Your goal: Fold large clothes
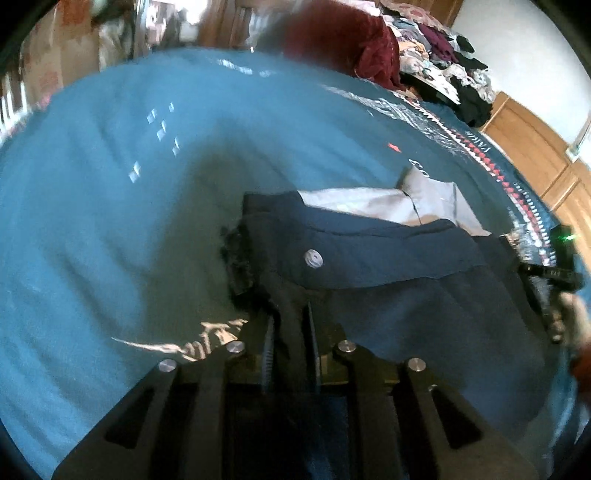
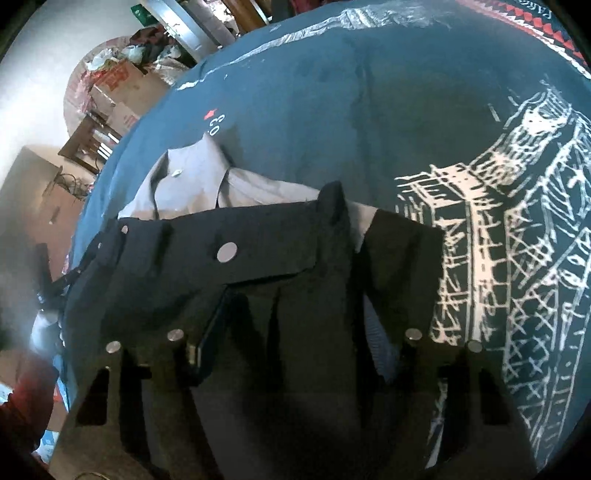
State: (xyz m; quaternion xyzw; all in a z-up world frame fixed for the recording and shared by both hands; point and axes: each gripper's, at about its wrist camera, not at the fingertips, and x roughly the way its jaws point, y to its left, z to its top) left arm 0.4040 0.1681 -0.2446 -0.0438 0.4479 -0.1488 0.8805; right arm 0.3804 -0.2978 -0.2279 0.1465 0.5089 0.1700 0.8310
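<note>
Teal bedspread (image 1: 110,184) covers the bed, printed with a white sketched tower (image 2: 517,221) and a red-and-white zigzag border (image 1: 491,166). Behind it stand wooden cabinets (image 1: 535,147), and a heap of mixed clothes (image 1: 443,55) sits at the far edge of the bed beside a dark red garment (image 1: 340,33). Cardboard boxes (image 2: 122,85) and clutter fill the corner seen from the right wrist.

On the bedspread lies a dark navy garment (image 1: 388,266) with a round silver button (image 1: 313,258) on its flap; it partly overlaps a pale grey shirt (image 1: 369,203) lying just beyond it, whose collar points away.

Left tongs (image 1: 290,332) are clenched on a fold of the navy garment, cloth bunched between the fingers. Right tongs (image 2: 295,332) have their fingers spread apart, with the dark cloth draped over and between them, hiding the tips, so I cannot tell whether they grip it.
</note>
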